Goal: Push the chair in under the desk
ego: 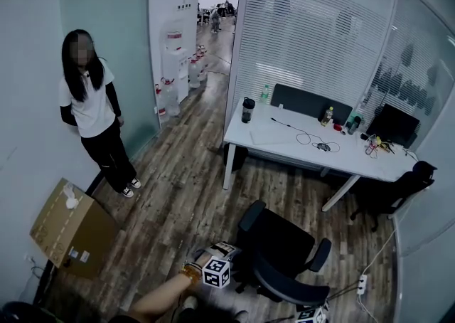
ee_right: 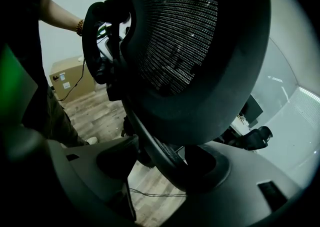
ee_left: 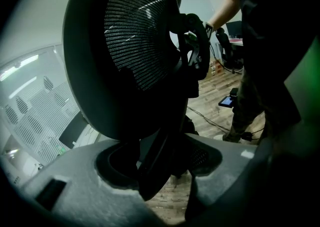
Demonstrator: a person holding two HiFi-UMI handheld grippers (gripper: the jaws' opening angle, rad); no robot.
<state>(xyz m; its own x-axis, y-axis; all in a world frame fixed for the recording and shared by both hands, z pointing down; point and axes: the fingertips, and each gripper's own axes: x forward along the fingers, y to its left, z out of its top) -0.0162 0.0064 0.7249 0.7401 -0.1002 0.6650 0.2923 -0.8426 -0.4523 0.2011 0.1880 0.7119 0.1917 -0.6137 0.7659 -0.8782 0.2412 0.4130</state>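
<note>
The black chair stood out on the wood floor, near the person holding it and well apart from the white surface. Its seat pointed toward the surface and its back was on the near side. No part of it was under the surface yet.

The left tongs had the left edge of the chair's back between its jaws. The jaws stood quite wide, and they looked to be squeezing that thick edge. The right tongs did the same on the right edge, with wide jaws pressed around the rim.

So the grabbing part looked done. I think all the pushing was left to do. The chair had to roll to the far side until its seat went in under the surface, between the legs. A second chair sat far off to the right, and it looked out of the way.
</note>
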